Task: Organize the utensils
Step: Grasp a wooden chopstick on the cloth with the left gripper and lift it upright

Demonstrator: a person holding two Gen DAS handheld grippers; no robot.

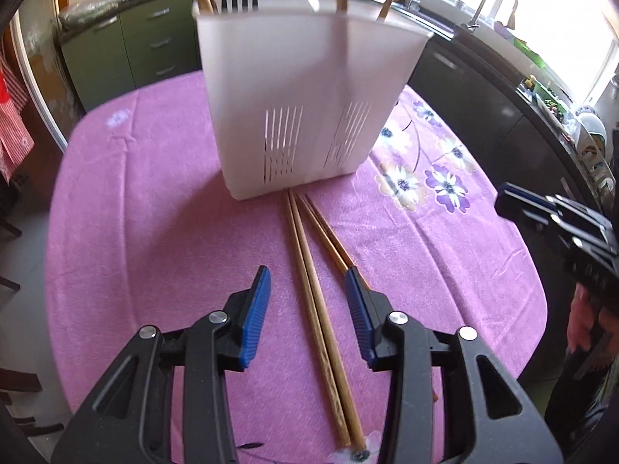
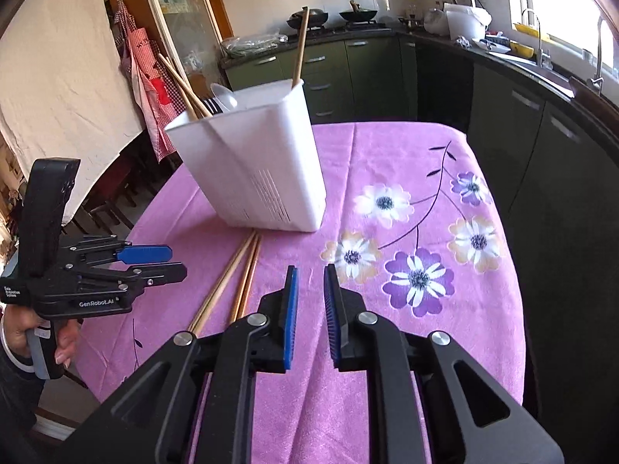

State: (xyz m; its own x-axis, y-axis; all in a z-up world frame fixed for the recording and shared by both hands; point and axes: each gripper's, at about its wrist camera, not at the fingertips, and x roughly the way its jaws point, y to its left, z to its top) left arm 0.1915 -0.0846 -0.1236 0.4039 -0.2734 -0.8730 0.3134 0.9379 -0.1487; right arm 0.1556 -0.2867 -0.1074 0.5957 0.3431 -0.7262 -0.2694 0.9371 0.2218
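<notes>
Left claw (image 1: 307, 280) spread wide, hovering over wooden chopsticks (image 1: 321, 309) lying on the pink floral table (image 1: 154, 232), their long axis running straight ahead between its fingers to the white utensil holder (image 1: 305, 96), right claw (image 2: 310, 272) narrowly parted, holding nothing, chopsticks to its left.

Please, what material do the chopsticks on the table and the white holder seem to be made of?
The chopsticks look like wood or bamboo: tan to reddish brown, matte, with a faint grain pattern near the thick ends. The white holder appears to be plastic: smooth, slightly translucent walls with thin moulded drainage slits low on its side. The cloth under them looks like soft pink fabric with printed flowers.
</notes>
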